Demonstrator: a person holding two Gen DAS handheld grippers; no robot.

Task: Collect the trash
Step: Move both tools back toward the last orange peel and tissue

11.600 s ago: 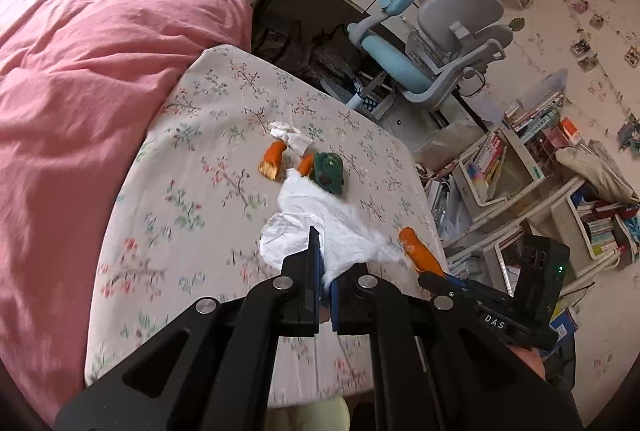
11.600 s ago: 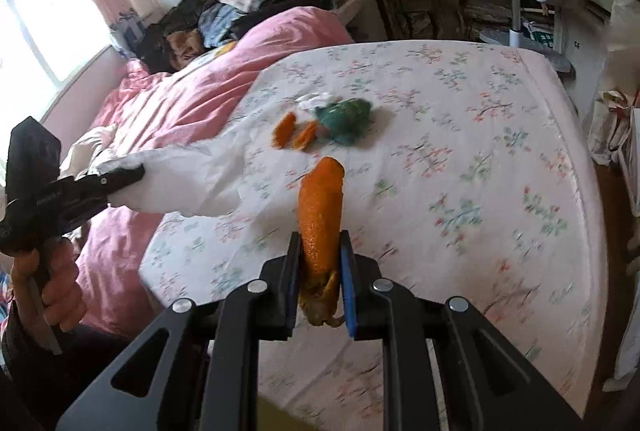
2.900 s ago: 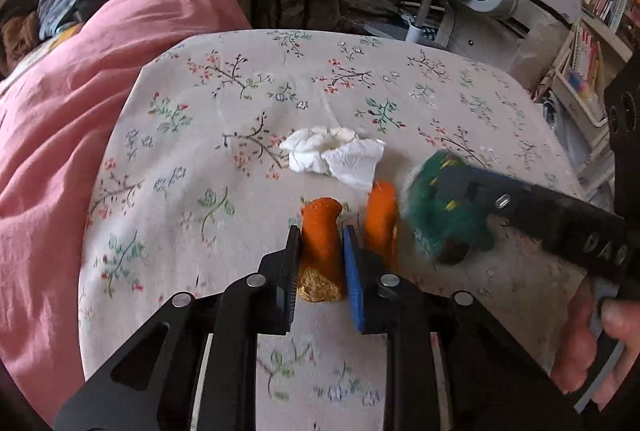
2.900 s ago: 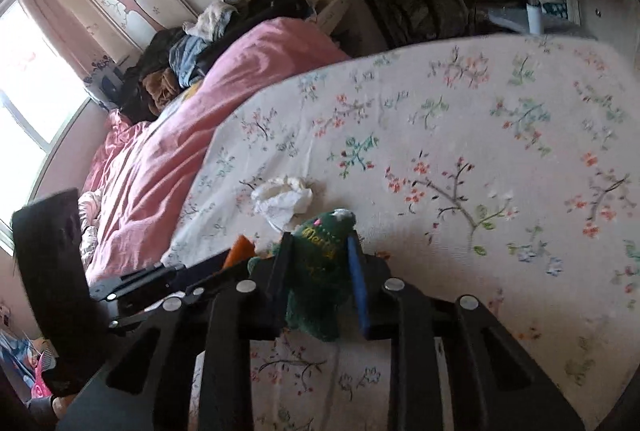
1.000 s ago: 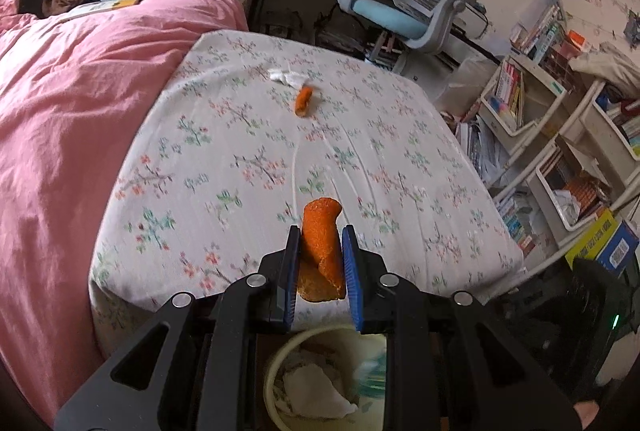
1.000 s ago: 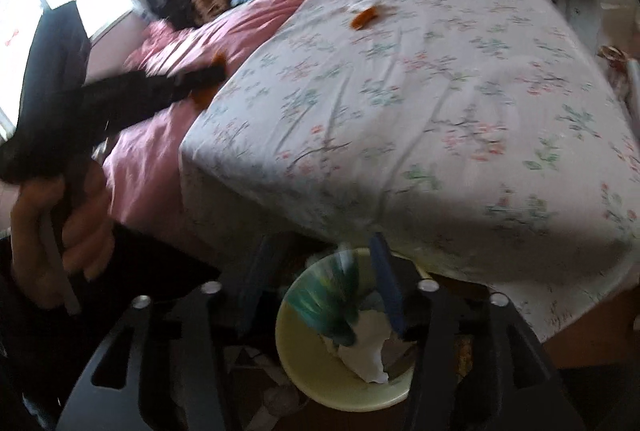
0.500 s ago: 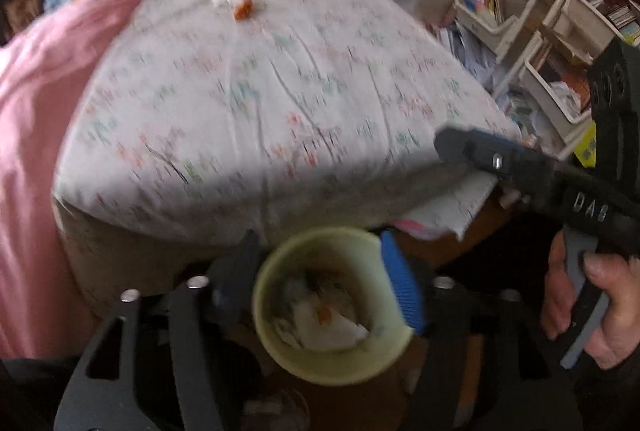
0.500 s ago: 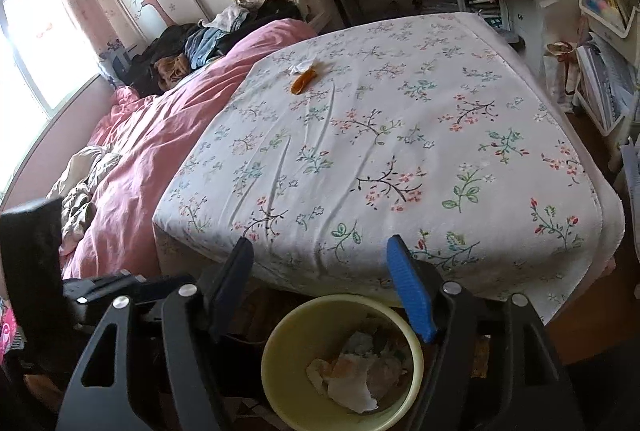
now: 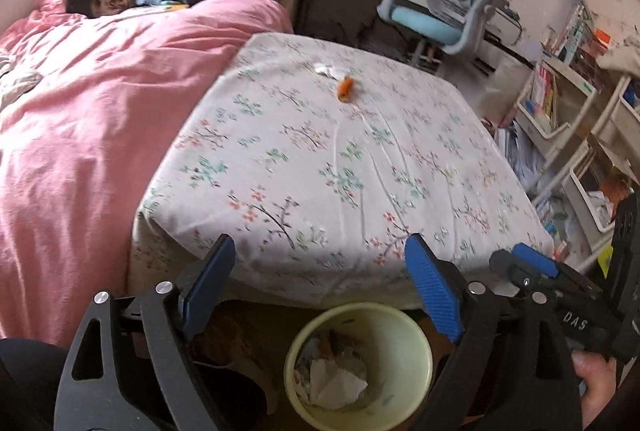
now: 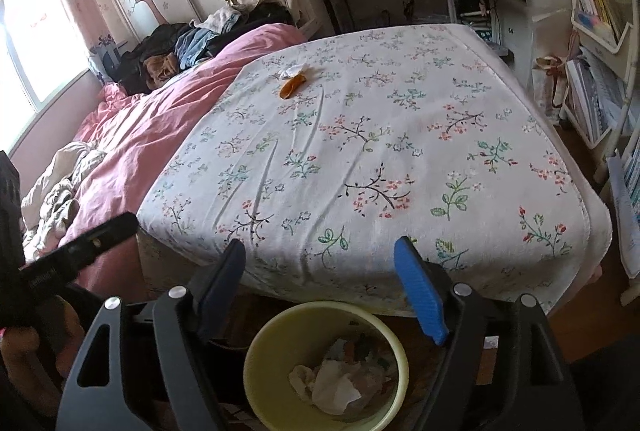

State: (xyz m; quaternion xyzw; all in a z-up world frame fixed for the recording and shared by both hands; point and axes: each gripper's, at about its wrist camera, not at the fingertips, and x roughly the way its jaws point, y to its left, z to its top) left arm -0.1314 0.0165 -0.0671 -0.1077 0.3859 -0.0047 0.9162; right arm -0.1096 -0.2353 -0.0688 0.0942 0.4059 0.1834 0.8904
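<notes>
Hovering over the bin (image 9: 416,343) at the foot of the bed (image 9: 340,167), both tools hang with jaws spread wide and nothing between them. The left gripper (image 9: 320,283) and right gripper (image 10: 320,287) sit above its rim, I'd guess because that is where a drop lands cleanly. Crumpled paper and scraps lie inside. Far across the floral sheet, an orange peel (image 10: 293,85) rests touching a white tissue (image 10: 293,70), well apart from the bin; those look like the last pieces to fetch.

Orange peel (image 10: 293,84) touching white tissue (image 10: 291,70) on bed, yellow bin (image 10: 256,367) holding crumpled trash
</notes>
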